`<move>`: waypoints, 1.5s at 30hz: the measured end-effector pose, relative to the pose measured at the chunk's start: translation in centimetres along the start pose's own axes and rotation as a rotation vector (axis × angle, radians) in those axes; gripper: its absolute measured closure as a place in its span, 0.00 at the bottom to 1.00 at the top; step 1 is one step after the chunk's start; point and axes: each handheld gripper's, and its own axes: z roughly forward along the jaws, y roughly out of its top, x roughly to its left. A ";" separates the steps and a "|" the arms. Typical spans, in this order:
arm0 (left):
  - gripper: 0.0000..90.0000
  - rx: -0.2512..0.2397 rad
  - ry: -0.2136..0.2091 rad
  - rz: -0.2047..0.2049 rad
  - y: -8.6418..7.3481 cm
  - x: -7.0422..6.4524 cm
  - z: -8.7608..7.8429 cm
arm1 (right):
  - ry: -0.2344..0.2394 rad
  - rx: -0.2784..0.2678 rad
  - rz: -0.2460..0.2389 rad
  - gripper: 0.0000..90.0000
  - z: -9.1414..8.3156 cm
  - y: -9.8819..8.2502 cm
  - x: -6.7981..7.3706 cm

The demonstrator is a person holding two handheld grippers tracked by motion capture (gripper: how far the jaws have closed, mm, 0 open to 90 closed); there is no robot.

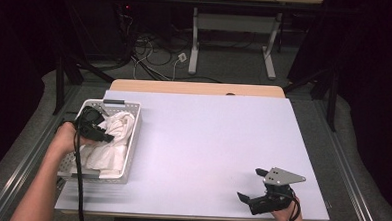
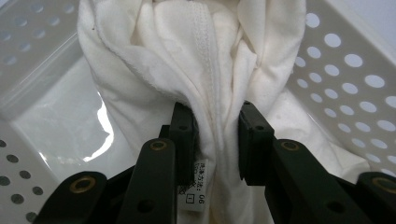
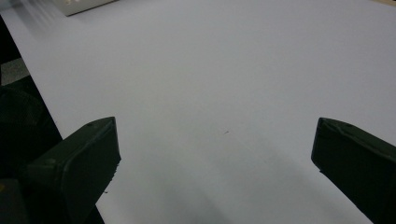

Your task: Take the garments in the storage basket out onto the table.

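Left tongs (image 2: 217, 133): clamping a fold of white cloth (image 2: 196, 70), lying in the perforated basket (image 1: 127, 137). Right tongs (image 3: 215, 154): gaping wide, hovering over bare white table (image 1: 207, 141). Cables lying on the floor (image 1: 151, 58) beyond.

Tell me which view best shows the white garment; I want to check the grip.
The left gripper view: the white garment bunches between the fingers, label visible. The high view shows it small in the basket; the right gripper view shows bare table.

I'm seeing black grippers: the left gripper (image 2: 217, 140) showing brass-ringed screws, the right gripper (image 1: 253, 189) wearing a grey three-cornered plate, cables trailing.
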 end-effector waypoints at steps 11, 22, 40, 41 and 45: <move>0.79 0.000 0.016 0.034 0.6 0.0 -1.2 | 0.000 -0.001 -0.003 0.01 0.0 0.0 0.0; 0.79 -0.007 0.018 0.073 0.9 0.0 -2.6 | 0.000 -0.004 -0.003 0.01 0.1 0.0 -0.1; 0.79 -0.004 0.052 0.138 2.5 -0.4 -4.4 | -0.002 0.002 0.002 0.01 0.0 -0.1 -0.1; 0.79 0.002 0.051 0.141 2.6 -0.4 -4.5 | -0.001 0.002 0.002 0.01 0.1 -0.1 -0.1; 0.79 0.010 0.057 0.160 3.1 -0.5 -5.0 | -0.002 -0.006 -0.005 0.01 0.1 -0.1 0.0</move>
